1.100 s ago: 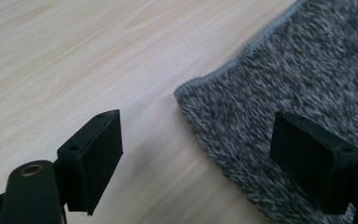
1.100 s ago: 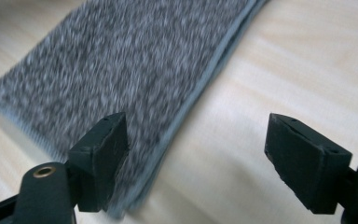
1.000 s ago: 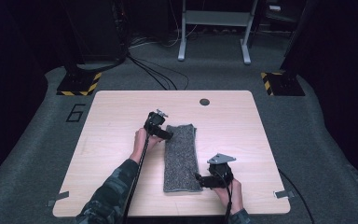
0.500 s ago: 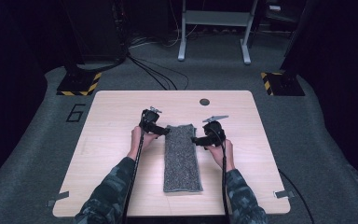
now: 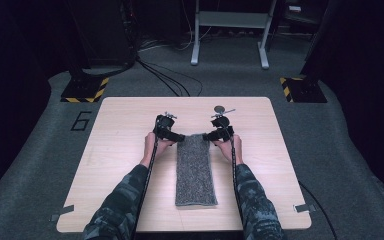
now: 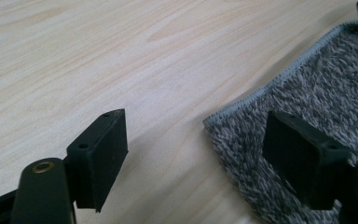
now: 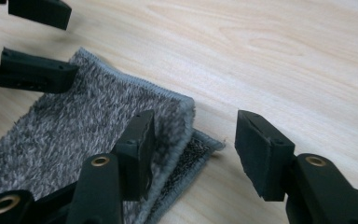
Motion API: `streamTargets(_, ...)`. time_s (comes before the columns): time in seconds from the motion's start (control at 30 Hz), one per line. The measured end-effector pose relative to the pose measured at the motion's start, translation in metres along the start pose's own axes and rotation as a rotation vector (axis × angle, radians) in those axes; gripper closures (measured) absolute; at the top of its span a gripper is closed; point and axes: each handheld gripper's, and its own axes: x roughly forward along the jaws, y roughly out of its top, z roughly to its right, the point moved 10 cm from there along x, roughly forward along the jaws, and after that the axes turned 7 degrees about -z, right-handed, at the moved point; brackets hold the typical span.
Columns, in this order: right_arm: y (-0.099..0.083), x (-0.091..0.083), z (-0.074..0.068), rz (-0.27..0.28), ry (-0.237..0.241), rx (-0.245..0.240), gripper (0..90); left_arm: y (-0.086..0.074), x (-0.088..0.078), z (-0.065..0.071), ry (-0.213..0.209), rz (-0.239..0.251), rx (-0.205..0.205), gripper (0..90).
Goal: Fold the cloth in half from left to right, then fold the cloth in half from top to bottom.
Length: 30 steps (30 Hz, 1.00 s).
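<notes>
Grey towel (image 5: 196, 170), folded into a long strip, flat on the middle of the wooden table (image 5: 105, 165), running from near edge toward far edge. Left gripper (image 6: 193, 154) at the strip's far left corner, jaws apart and straddling that corner, one over bare wood and one over the pile, not pressing, having just closed a little. Right gripper (image 7: 193, 149) at the far right corner, jaws straddling the folded edge, gap clear on one side, nothing clamped, having just been closing.

Laboratory or test bay: a wooden table (image 5: 130, 165) stands on grey carpet (image 5: 40, 165) marked with a numeral (6) (image 5: 81, 120), flanked by hazard-striped bases (image 5: 85, 90), floor cables (image 5: 167, 80) and a metal stand (image 5: 230, 35).
</notes>
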Motion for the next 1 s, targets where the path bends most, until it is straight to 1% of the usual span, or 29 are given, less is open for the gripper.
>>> streamTargets(0.03, 0.0, 0.002, 0.001, -0.01, -0.009, -0.012, 50.4, 0.0, 0.002, 0.001, 0.001, -0.002, -0.004, 25.7)
streamTargets(0.07, 0.0, 0.005, 0.001, -0.018, -0.016, -0.012, 51.3, -0.001, 0.002, 0.001, 0.005, -0.019, 0.009, 28.6)
streamTargets(0.1, -0.001, 0.007, 0.0, -0.026, -0.017, 0.0, 52.5, -0.001, 0.004, 0.003, -0.005, -0.02, 0.005, 29.4)
streamTargets(0.13, -0.002, 0.009, 0.0, -0.037, -0.031, 0.0, 55.0, -0.002, 0.005, 0.004, -0.011, -0.026, 0.007, 30.6)
streamTargets(0.17, -0.002, 0.011, 0.0, -0.042, -0.032, -0.001, 57.3, -0.003, 0.006, 0.003, -0.007, -0.026, 0.014, 33.3)
streamTargets(0.2, -0.003, 0.013, 0.0, -0.046, -0.039, -0.006, 59.7, -0.004, 0.006, 0.003, 0.0, -0.027, 0.021, 34.0)
streamTargets(0.23, -0.003, 0.014, 0.0, -0.053, -0.05, -0.007, 61.8, -0.003, 0.005, 0.004, -0.004, -0.023, 0.023, 35.2)
streamTargets(0.27, -0.004, 0.015, 0.0, -0.055, -0.051, -0.009, 64.6, -0.004, 0.005, 0.004, 0.003, -0.021, 0.028, 37.4)
streamTargets(0.33, -0.004, 0.015, 0.001, -0.052, -0.056, -0.011, 70.1, -0.004, 0.005, 0.007, -0.001, -0.01, 0.038, 42.8)
streamTargets(0.37, -0.004, 0.016, 0.001, -0.051, -0.06, -0.014, 73.0, -0.004, 0.005, 0.008, 0.005, -0.007, 0.05, 46.3)
streamTargets(0.4, -0.005, 0.016, 0.0, -0.051, -0.057, -0.019, 75.3, -0.005, 0.005, 0.009, 0.007, -0.005, 0.054, 48.2)
streamTargets(0.43, -0.005, 0.016, 0.0, -0.047, -0.056, -0.027, 77.9, -0.005, 0.005, 0.01, -0.001, -0.001, 0.06, 51.7)
streamTargets(0.47, -0.005, 0.016, -0.001, -0.042, -0.053, -0.031, 80.2, -0.005, 0.004, 0.011, -0.003, -0.002, 0.068, 56.3)
streamTargets(0.53, -0.006, 0.016, -0.002, -0.04, -0.046, -0.038, 83.4, -0.005, 0.005, 0.014, -0.003, 0.004, 0.072, 62.5)
streamTargets(0.57, -0.006, 0.016, -0.002, -0.038, -0.046, -0.04, 84.4, -0.005, 0.005, 0.016, -0.008, 0.003, 0.074, 66.6)
streamTargets(0.6, -0.006, 0.016, -0.002, -0.037, -0.042, -0.039, 85.0, -0.004, 0.005, 0.017, -0.004, 0.007, 0.079, 70.0)
streamTargets(0.63, -0.006, 0.016, -0.003, -0.033, -0.046, -0.04, 85.5, -0.005, 0.005, 0.019, -0.014, 0.001, 0.083, 73.8)
streamTargets(0.73, -0.006, 0.016, -0.002, -0.007, -0.072, -0.064, 86.1, -0.005, 0.006, 0.022, -0.006, 0.01, 0.093, 81.5)
streamTargets(0.77, -0.006, 0.016, -0.003, -0.003, -0.078, -0.068, 86.3, -0.006, 0.005, 0.023, 0.007, 0.013, 0.1, 82.9)
streamTargets(0.83, -0.007, 0.015, -0.004, 0.01, -0.084, -0.066, 86.4, -0.006, 0.004, 0.023, 0.013, 0.024, 0.107, 84.4)
streamTargets(0.87, -0.007, 0.013, -0.004, 0.017, -0.084, -0.069, 86.4, -0.005, 0.002, 0.023, 0.008, 0.035, 0.099, 84.8)
streamTargets(0.9, -0.006, 0.011, -0.004, 0.029, -0.085, -0.066, 86.4, -0.005, 0.0, 0.022, 0.005, 0.037, 0.102, 85.1)
streamTargets(1.0, -0.002, -0.001, -0.006, 0.069, -0.088, -0.066, 86.6, 0.0, -0.009, 0.023, 0.002, 0.077, 0.106, 85.3)
